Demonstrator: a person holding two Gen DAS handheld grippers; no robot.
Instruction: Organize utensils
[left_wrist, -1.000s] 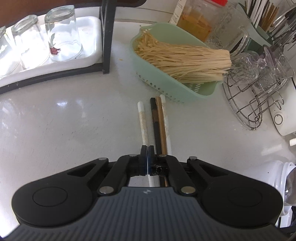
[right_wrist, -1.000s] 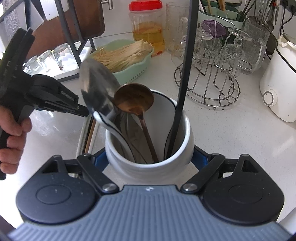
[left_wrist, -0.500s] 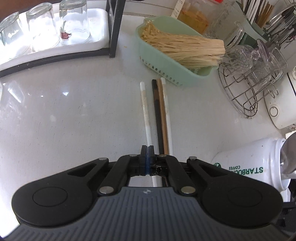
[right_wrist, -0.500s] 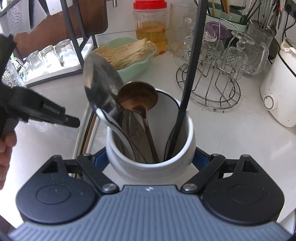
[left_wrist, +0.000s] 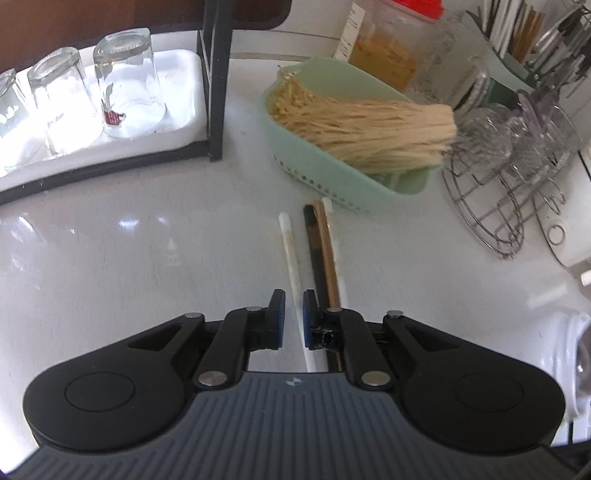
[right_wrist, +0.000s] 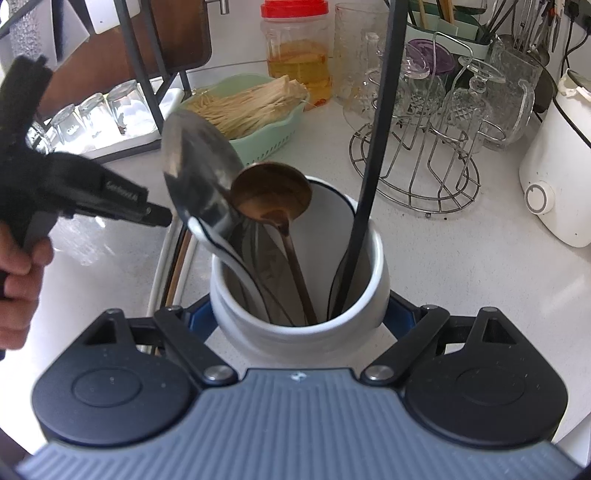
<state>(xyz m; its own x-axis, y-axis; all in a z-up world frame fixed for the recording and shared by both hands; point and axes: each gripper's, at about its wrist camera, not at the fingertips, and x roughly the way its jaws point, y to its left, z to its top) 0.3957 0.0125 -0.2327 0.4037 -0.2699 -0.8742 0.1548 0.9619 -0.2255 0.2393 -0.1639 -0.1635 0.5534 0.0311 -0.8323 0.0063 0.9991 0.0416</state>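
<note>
right in front, the right gripper (right_wrist: 299, 317) clamps the white cup (right_wrist: 299, 332) from both sides, its pads pressed to the wall, and holds it upright with a steel spoon (right_wrist: 199, 173), a brown spoon (right_wrist: 271, 192) and a black handle (right_wrist: 376, 129) standing inside. just to the left, the left gripper (left_wrist: 290, 321) points down at the chopsticks (left_wrist: 321, 251) lying side by side on the counter (left_wrist: 147, 258); its jaws have just been opening and stand a little apart, with the white chopstick (left_wrist: 291, 258) running up between them but pinched by neither pad. i'd say the step is picking that stick up. to do it well, spread wider, come down so both pads bracket the white stick alone, keeping clear of the dark and brown ones just beside it, close firmly near the end, then lift and tip it into the cup. beyond the sticks sits a green basket (left_wrist: 332, 184) of noodles, and farther off a wire rack (left_wrist: 498, 206) with glasses.
</note>
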